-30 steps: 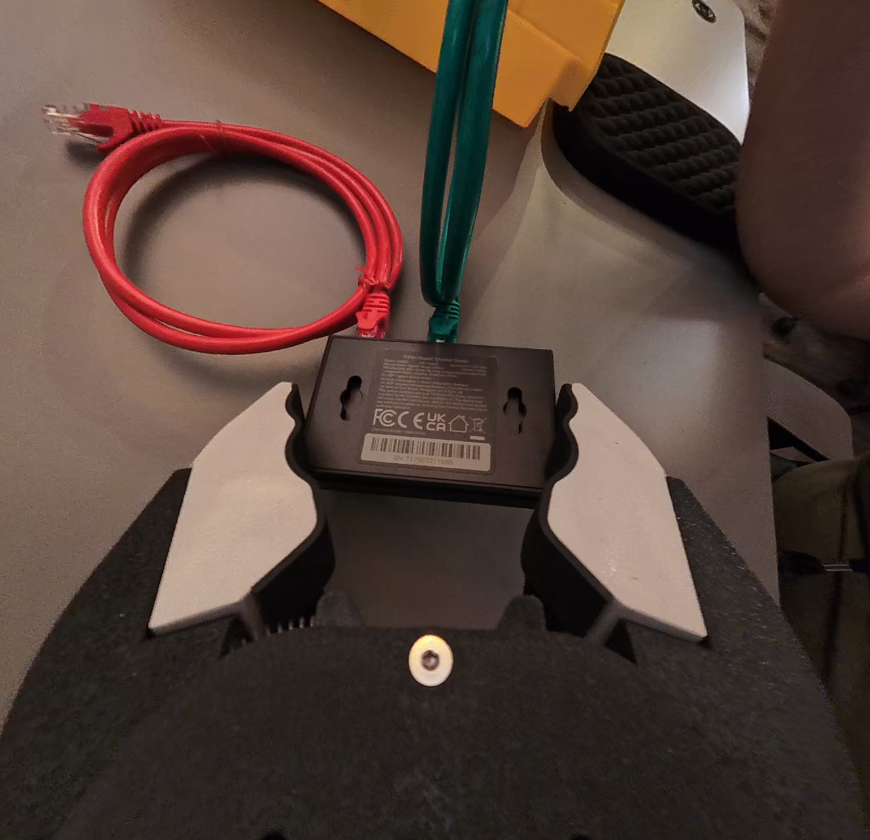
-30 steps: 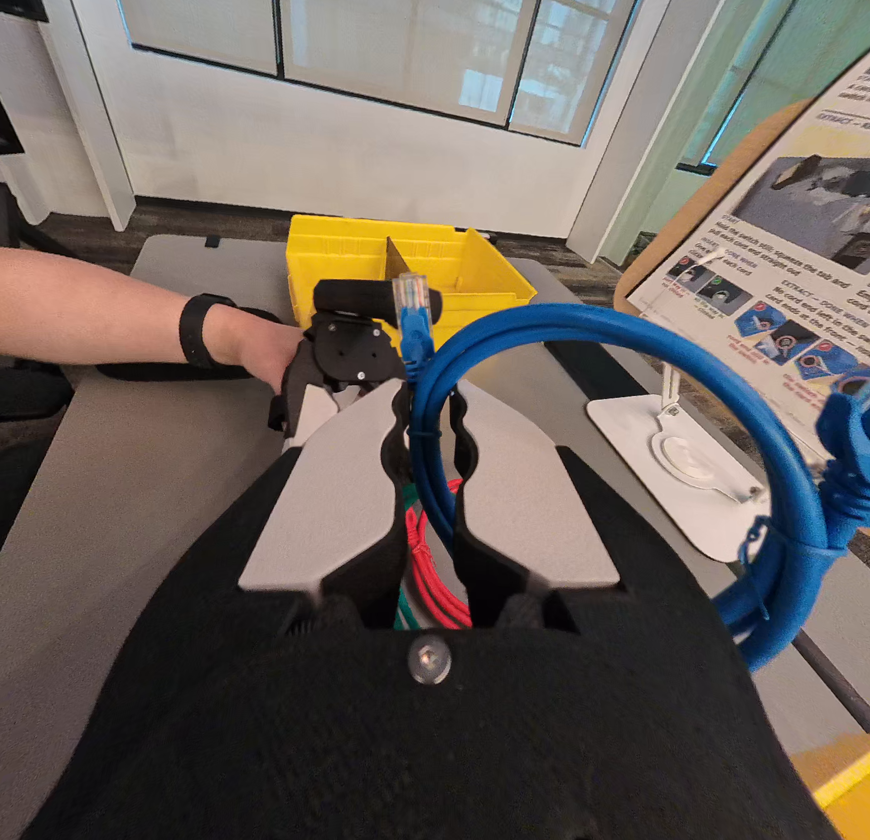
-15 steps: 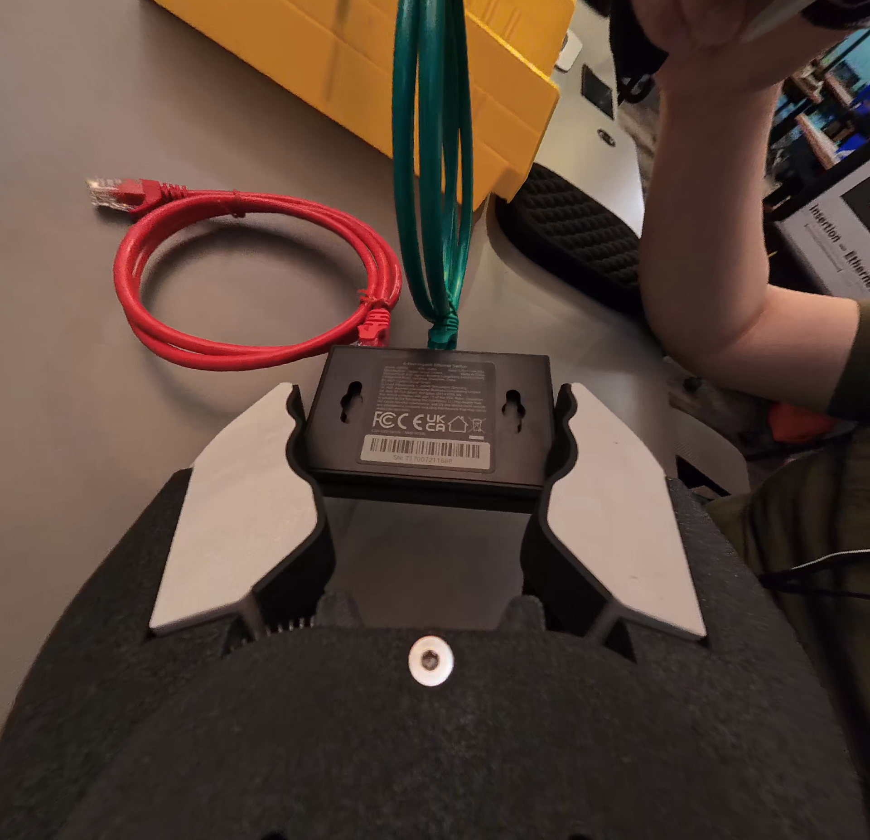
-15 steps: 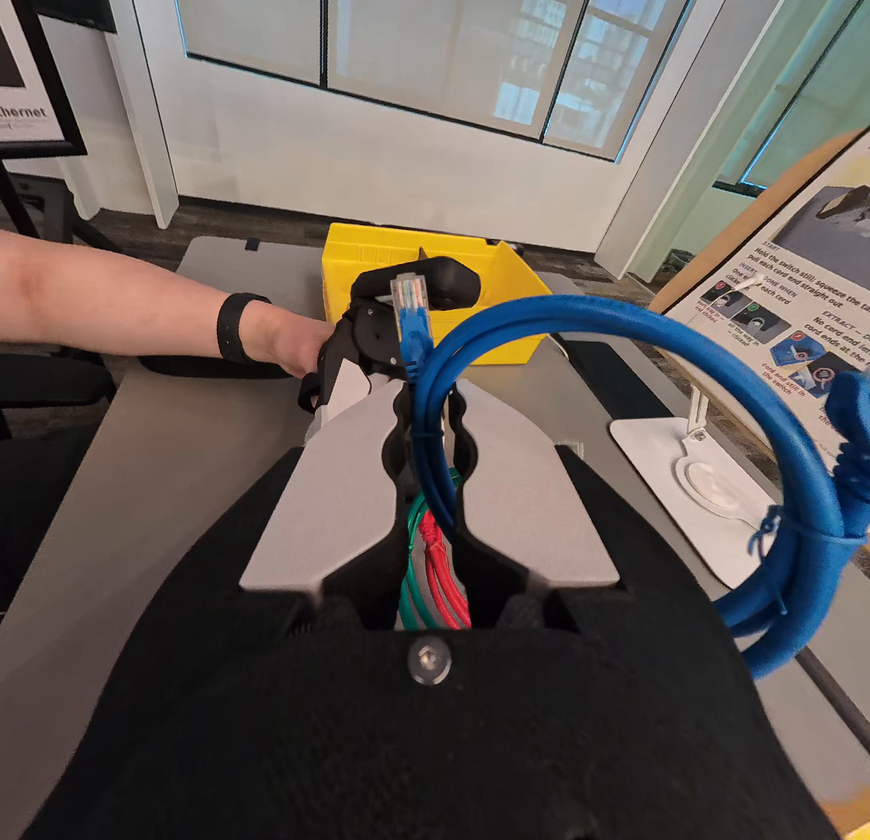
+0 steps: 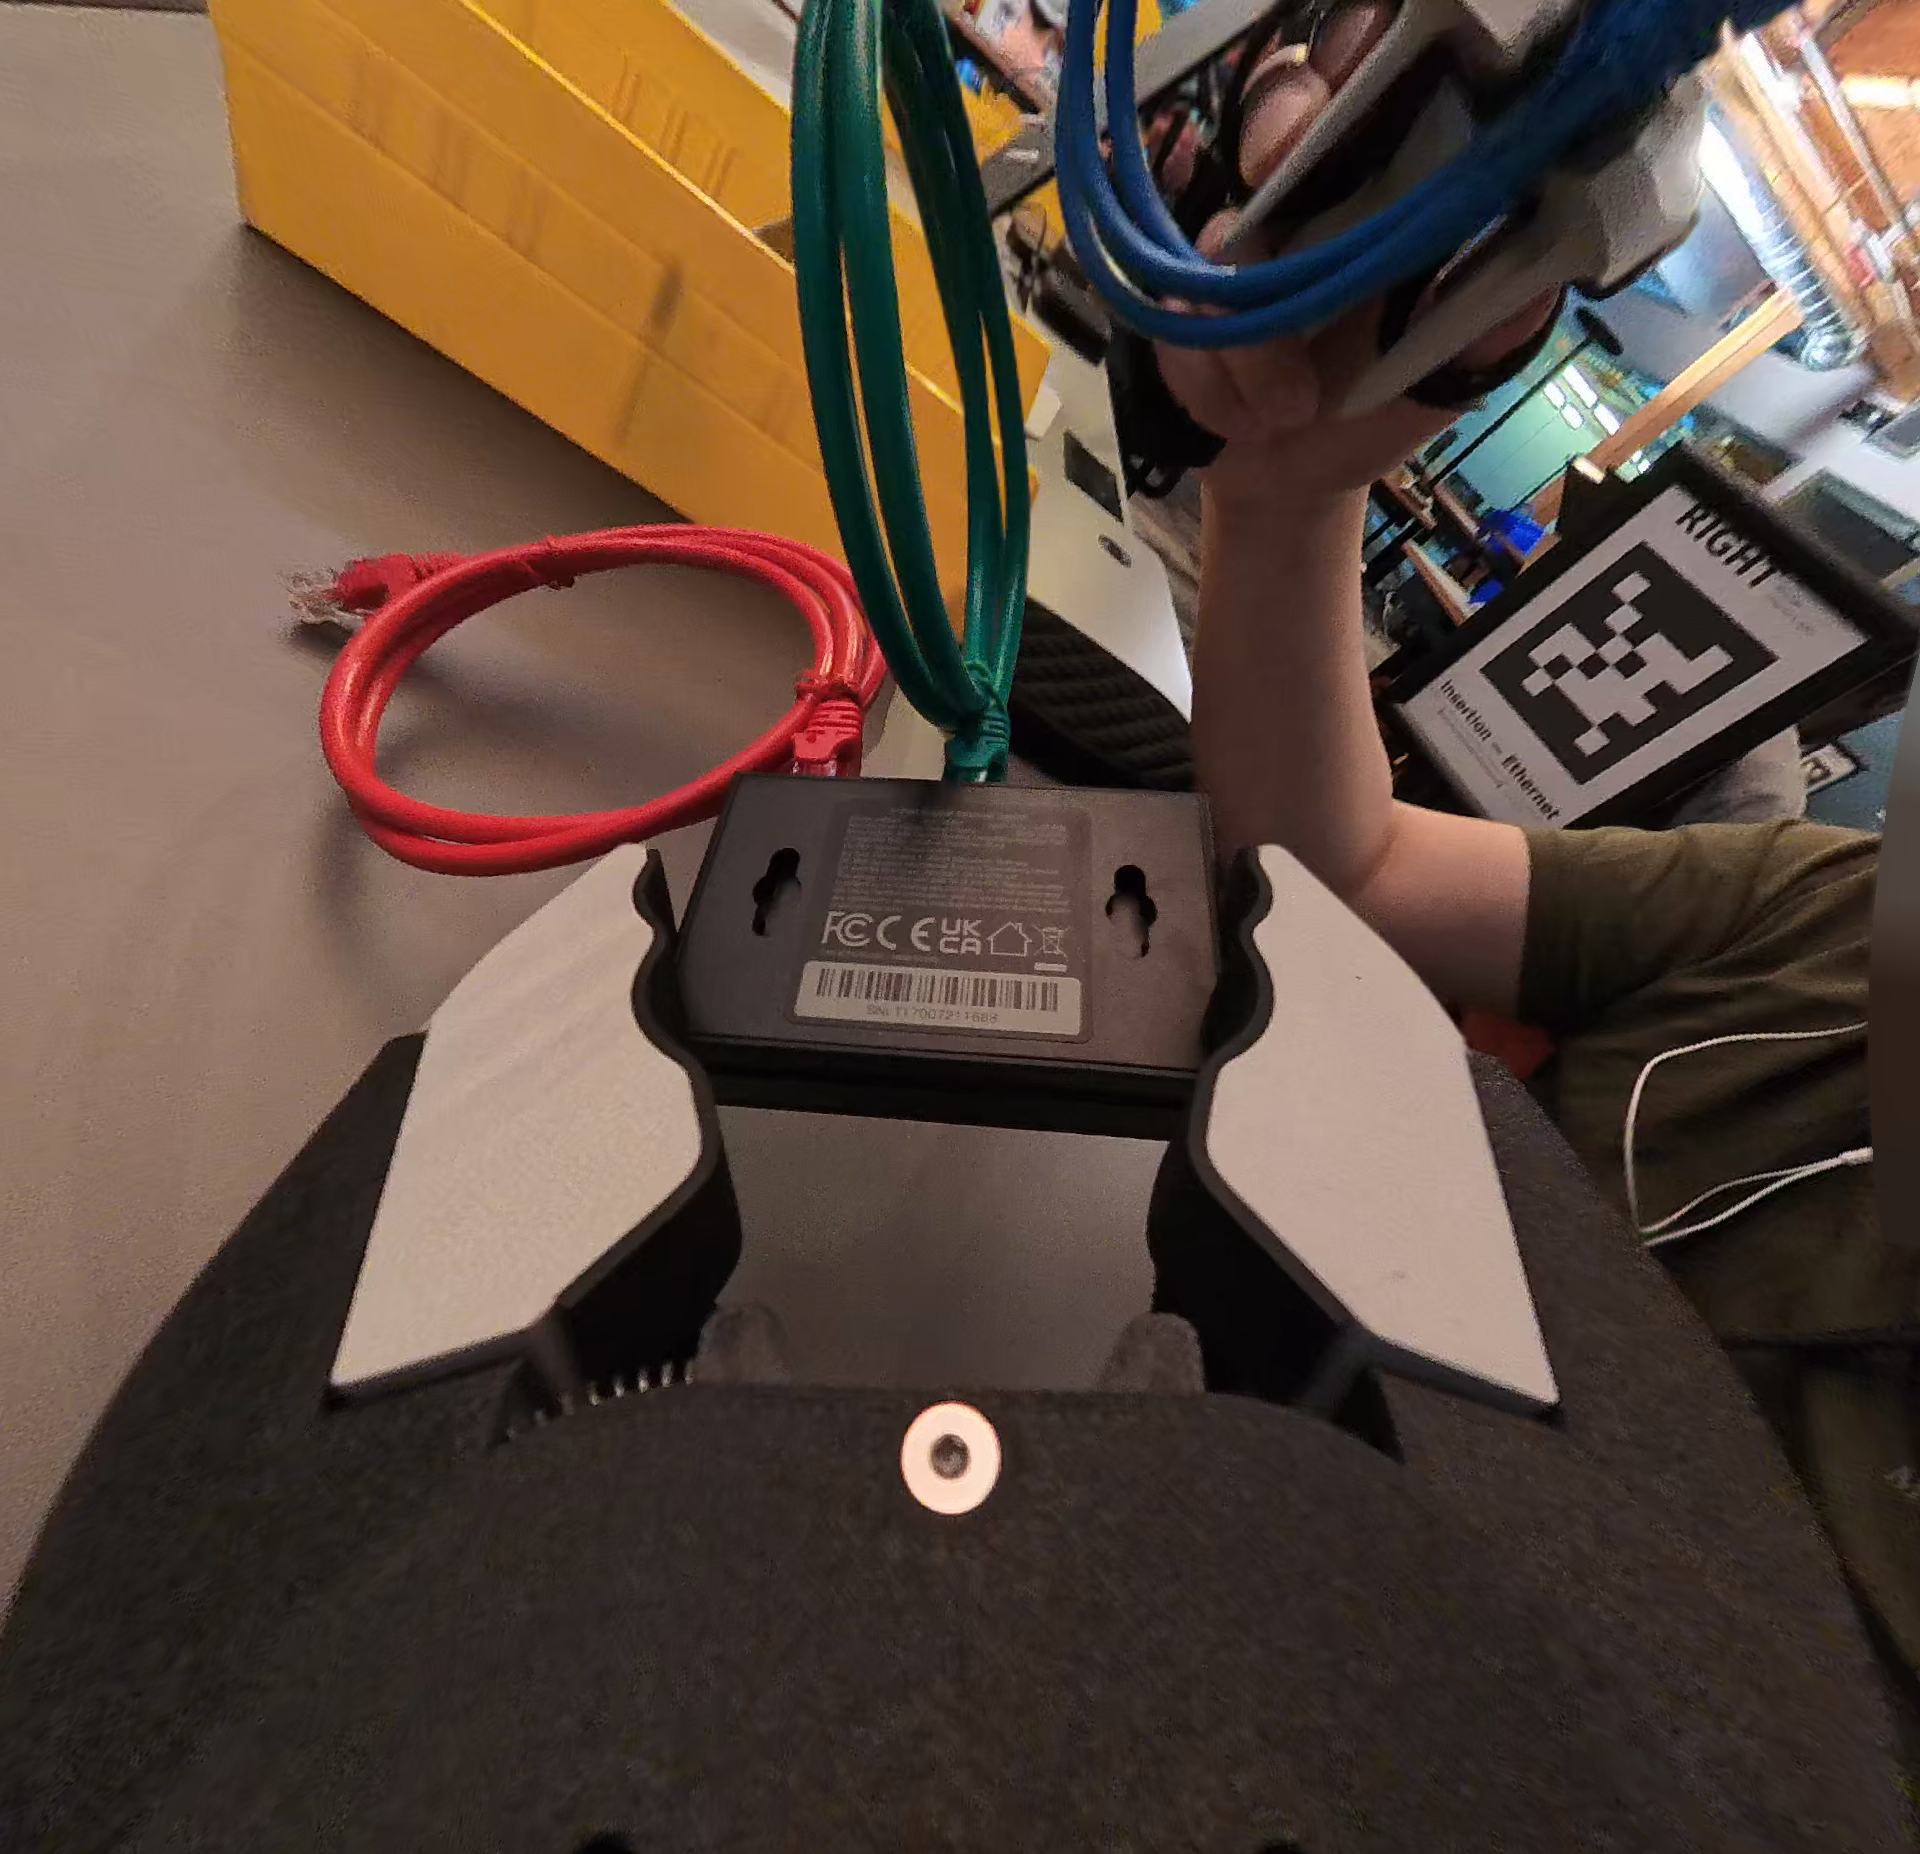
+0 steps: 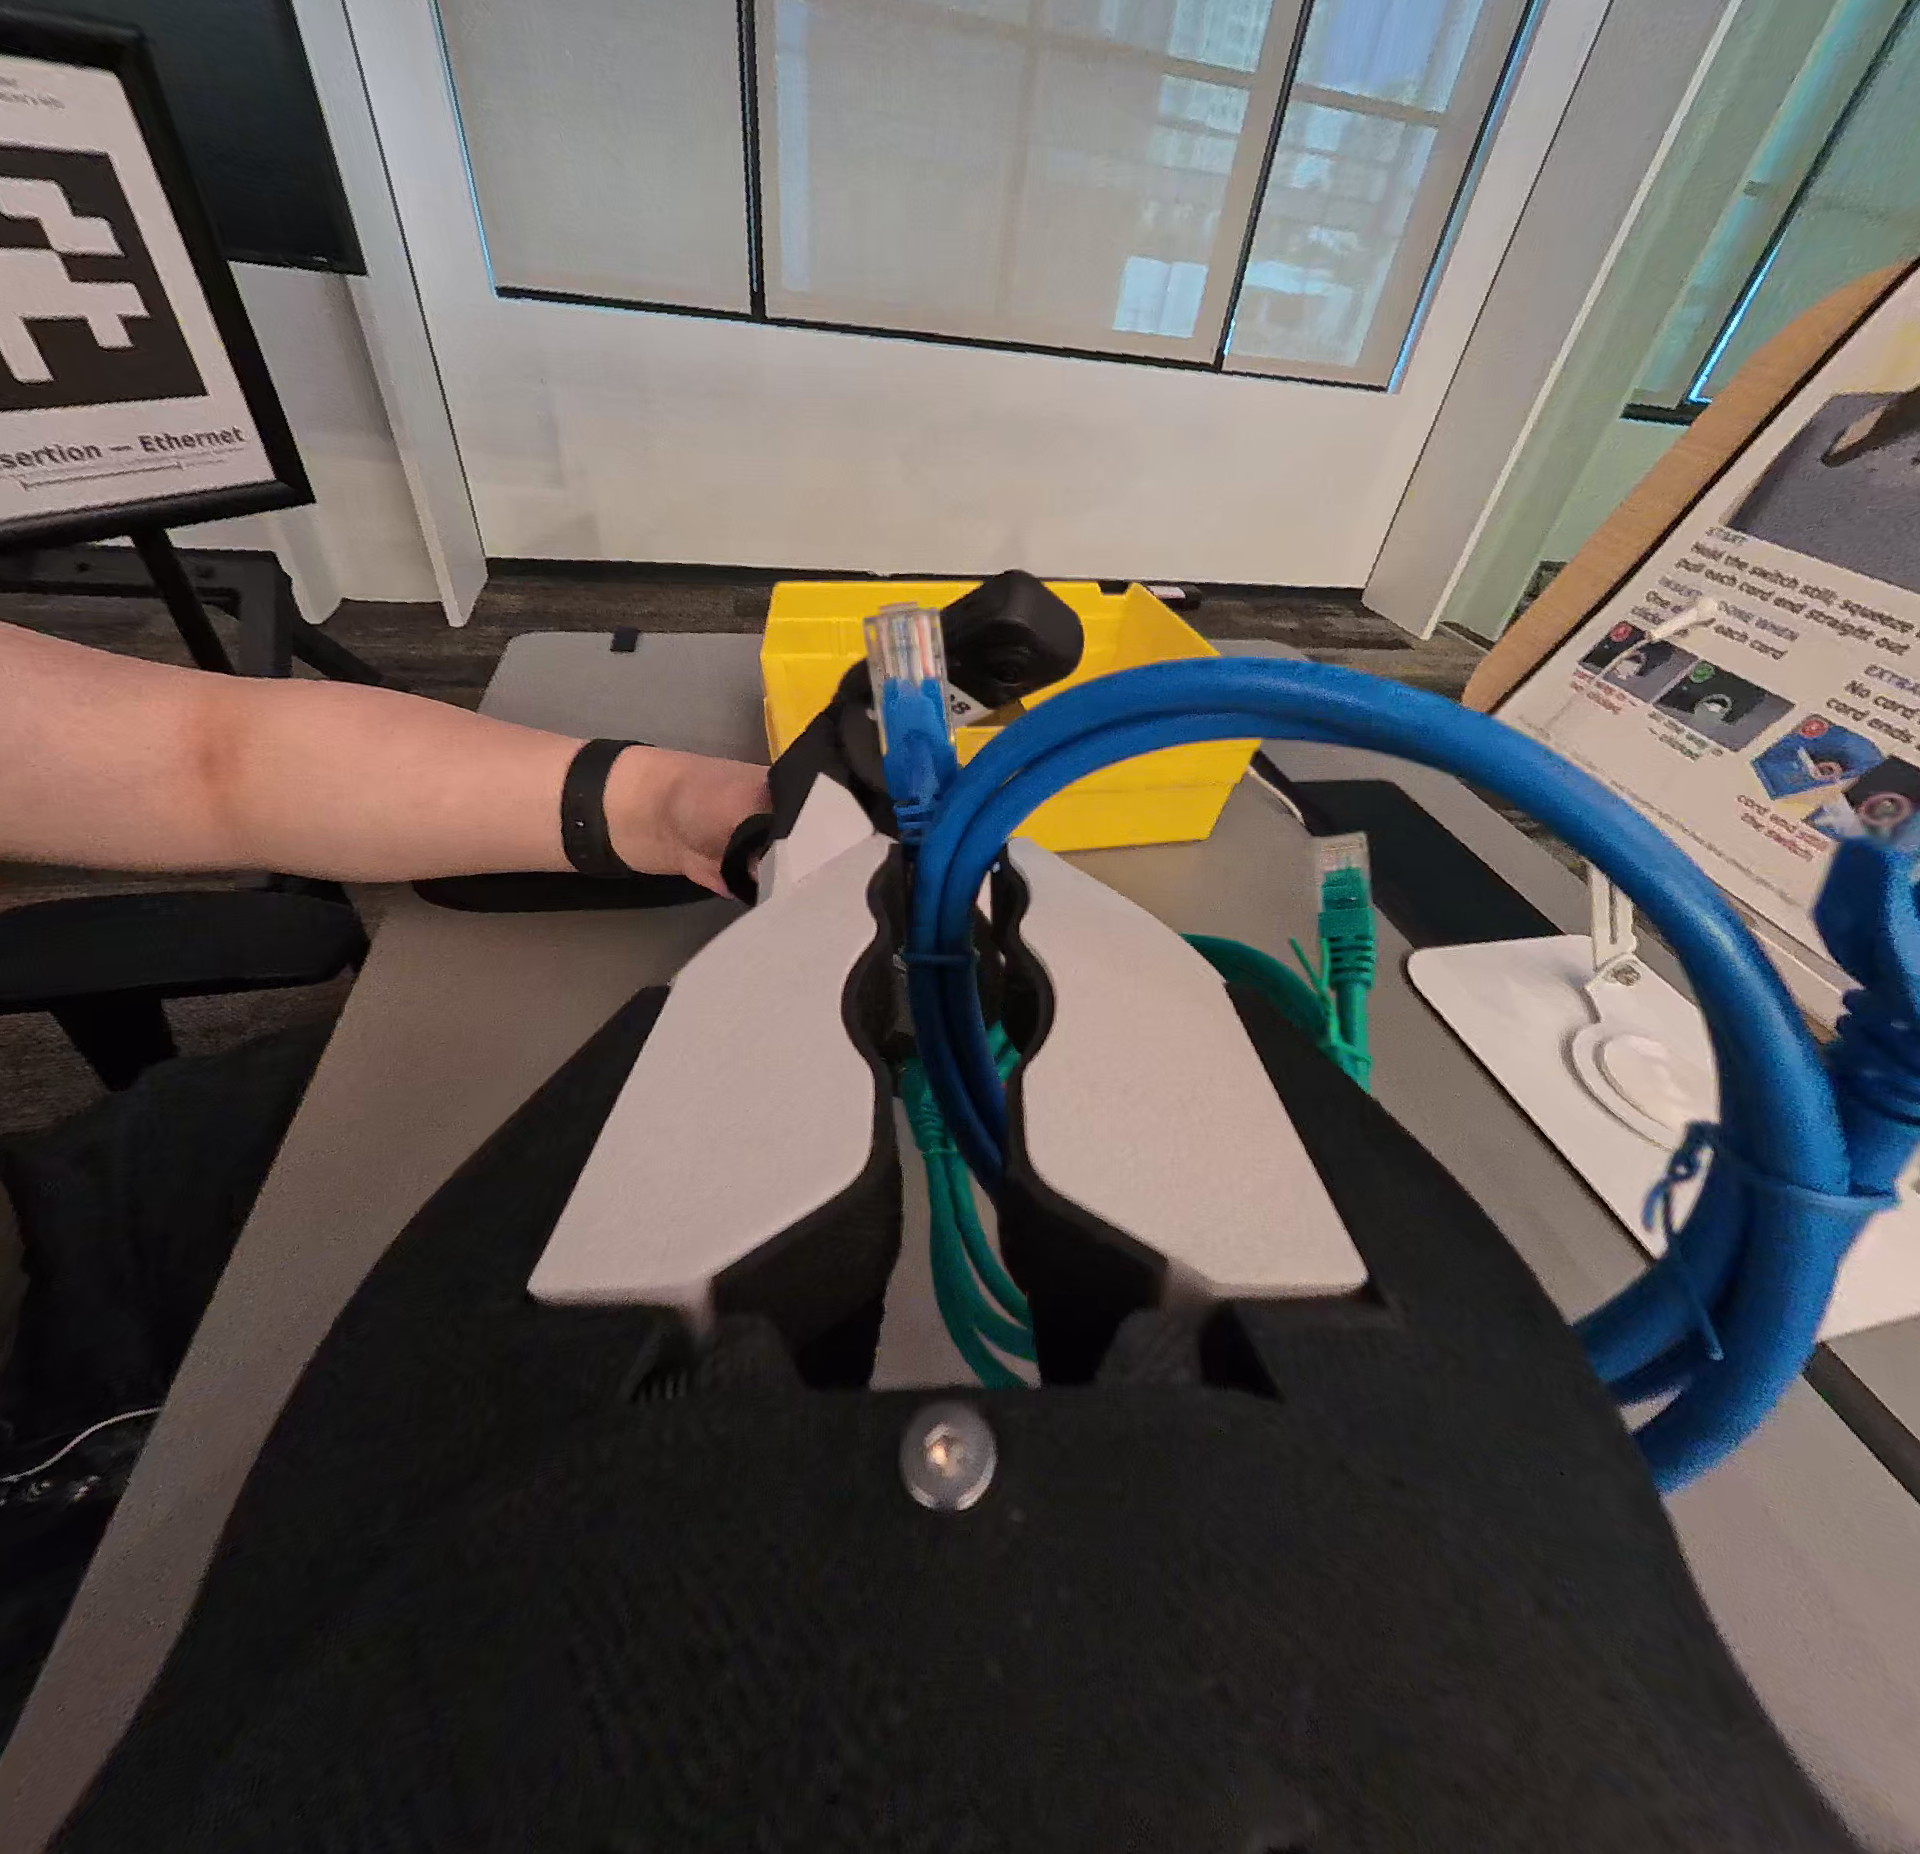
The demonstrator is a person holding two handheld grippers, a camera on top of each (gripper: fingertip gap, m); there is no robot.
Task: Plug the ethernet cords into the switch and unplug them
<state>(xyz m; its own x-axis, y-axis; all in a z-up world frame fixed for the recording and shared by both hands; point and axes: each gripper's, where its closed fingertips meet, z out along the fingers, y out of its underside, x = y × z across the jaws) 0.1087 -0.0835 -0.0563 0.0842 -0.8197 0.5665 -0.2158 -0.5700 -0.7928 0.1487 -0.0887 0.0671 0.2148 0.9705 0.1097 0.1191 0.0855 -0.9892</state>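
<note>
Grey matte tabletop [image 5: 156, 869] by a big window, with a yellow plastic bin [image 5: 499, 194] at the far side. The left gripper [image 5: 940, 957] is clamped on the small black plastic switch [image 5: 940, 911], label side up; the red coiled ethernet cord [image 5: 582, 703] and green ethernet cord [image 5: 894, 350] are plugged into its far edge. The right gripper [image 6: 951, 931] pinches the blue coiled ethernet cord [image 6: 1455, 765] just below its clear plug. The cord looks light and springy, so I'd grip near the boot. There's open room left of the switch, but it's crowded on the right.

Ahead of the left gripper's fingers, the switch [image 5: 940, 921] hides its own ports, so whether the red cord [image 5: 582, 682] and green cord [image 5: 904, 370] are seated cannot be told. The blue cord [image 6: 1455, 765] runs off the right edge.
</note>
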